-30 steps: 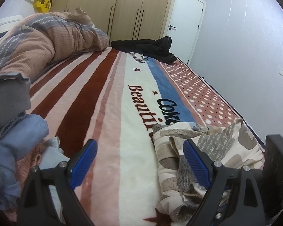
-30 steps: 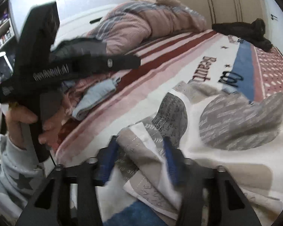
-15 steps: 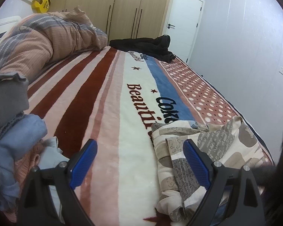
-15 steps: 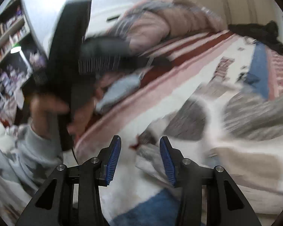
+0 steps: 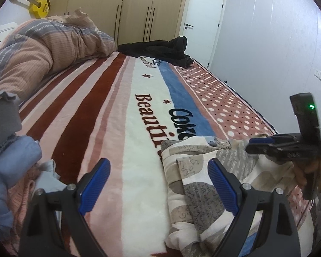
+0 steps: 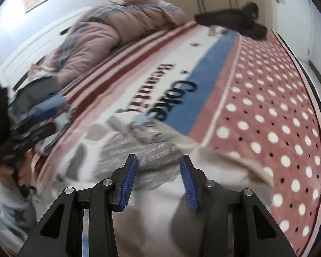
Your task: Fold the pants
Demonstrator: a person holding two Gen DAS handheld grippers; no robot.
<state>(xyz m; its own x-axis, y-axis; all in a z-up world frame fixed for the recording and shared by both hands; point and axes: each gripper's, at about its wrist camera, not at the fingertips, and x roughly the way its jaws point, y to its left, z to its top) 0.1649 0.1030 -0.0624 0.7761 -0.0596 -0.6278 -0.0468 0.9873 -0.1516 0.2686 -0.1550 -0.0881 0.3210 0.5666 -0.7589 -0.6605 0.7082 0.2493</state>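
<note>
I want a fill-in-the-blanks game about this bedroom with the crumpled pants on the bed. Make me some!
1. The guitar hanging on the wall is coloured ____.
2. The patterned pants lie crumpled on the ____.
3. The left gripper has its blue fingers spread wide, so it is ____.
4. The dark clothes at the far end of the blanket lie in front of the wooden ____.

Missing words: yellow; bed; open; wardrobe

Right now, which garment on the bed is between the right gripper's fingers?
The patterned pants, cream with grey patches. The right gripper is open over them. The black garment lies at the far end, the blue clothes far left.
</note>
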